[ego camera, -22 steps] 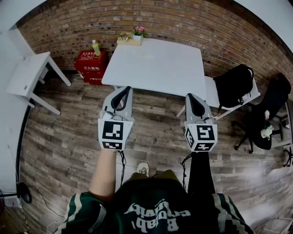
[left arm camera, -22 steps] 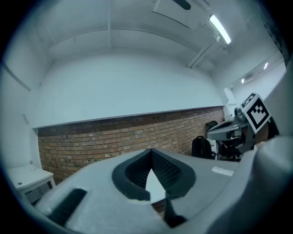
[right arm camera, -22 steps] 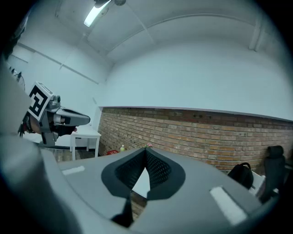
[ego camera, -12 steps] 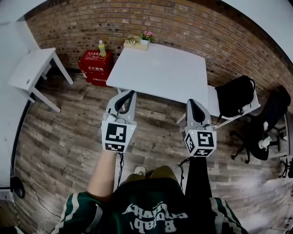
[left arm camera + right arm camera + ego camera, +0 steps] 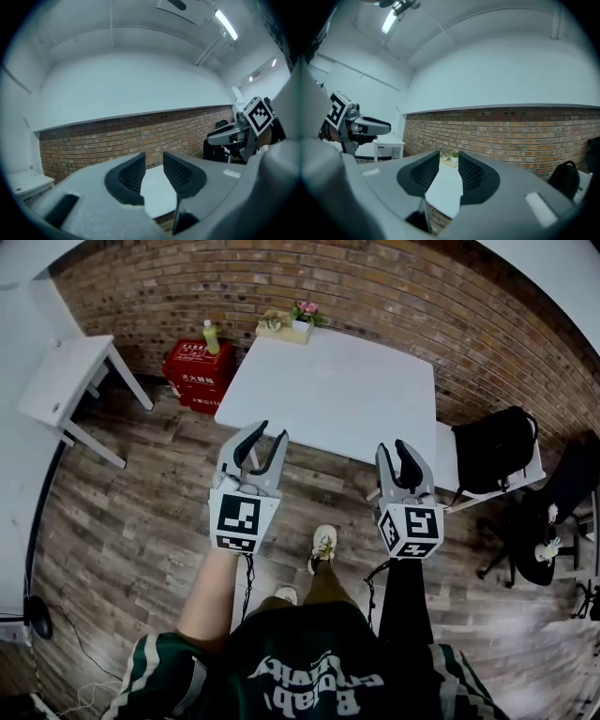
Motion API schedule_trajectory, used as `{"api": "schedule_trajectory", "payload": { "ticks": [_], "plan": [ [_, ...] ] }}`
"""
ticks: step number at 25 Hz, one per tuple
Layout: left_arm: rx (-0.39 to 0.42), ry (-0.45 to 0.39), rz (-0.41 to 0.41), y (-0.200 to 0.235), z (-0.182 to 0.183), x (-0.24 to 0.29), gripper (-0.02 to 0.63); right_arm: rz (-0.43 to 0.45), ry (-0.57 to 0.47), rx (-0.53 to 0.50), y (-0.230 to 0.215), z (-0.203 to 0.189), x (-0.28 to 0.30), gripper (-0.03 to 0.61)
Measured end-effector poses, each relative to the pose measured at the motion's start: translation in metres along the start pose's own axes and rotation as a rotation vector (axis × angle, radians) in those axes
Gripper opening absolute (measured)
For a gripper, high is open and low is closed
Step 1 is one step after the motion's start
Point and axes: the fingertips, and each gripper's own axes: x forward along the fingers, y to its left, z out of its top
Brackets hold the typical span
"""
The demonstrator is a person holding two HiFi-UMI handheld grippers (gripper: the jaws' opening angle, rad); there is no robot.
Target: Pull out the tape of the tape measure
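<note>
Floorboards (image 5: 141, 521) of grey-brown wood underfoot, brick wall (image 5: 394, 296) curving across the far side. At far left, white side table (image 5: 66, 381) on splayed legs; just right of it, red crate (image 5: 197, 371) against the wall, with green bottle (image 5: 212, 336) upright on top. Next, large white table (image 5: 337, 395), with small flower pot (image 5: 306, 315) at its far edge near the wall. Before the table's near edge, left gripper (image 5: 272, 432) held level on a bare forearm (image 5: 211, 601), jaws spread with a clear gap, pinching nothing; through that gap in the left gripper view, only table top and brick. Beside it and apart from it, right gripper (image 5: 392, 448), likewise level, on a black sleeve (image 5: 408, 606), jaws parted, nothing between the pads; white table top and flower pot visible through the gap in the right gripper view. Below and between the two, one light shoe (image 5: 322, 545) forward over the floorboards, green-and-white jersey (image 5: 309, 671) at the bottom edge. Further right, white chair (image 5: 441, 439) bearing black backpack (image 5: 492, 446), then dark office chair (image 5: 553, 512) near the right edge. Place of tape measure: cannot tell, shown in no view
</note>
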Motion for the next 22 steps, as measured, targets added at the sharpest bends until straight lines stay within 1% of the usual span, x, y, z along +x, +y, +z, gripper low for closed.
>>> {"api": "schedule_trajectory", "payload": {
  "ticks": [3,8,13,18,22],
  "plan": [
    [0.008,0.013,0.002,0.01,-0.004,0.037,0.12,0.023,-0.009,0.006,-0.019,0.0,0.041,0.156],
    [0.003,0.013,0.033,0.031,-0.003,0.114,0.109,0.069,-0.019,0.015,-0.062,0.002,0.121,0.17],
    [0.014,0.062,0.061,0.044,-0.013,0.188,0.109,0.129,-0.005,0.04,-0.103,-0.007,0.197,0.188],
    [0.026,0.081,0.102,0.061,-0.017,0.243,0.109,0.183,-0.001,0.064,-0.129,-0.016,0.266,0.202],
    [0.035,0.106,0.115,0.07,-0.026,0.27,0.109,0.202,0.0,0.094,-0.142,-0.024,0.303,0.206]
  ]
}}
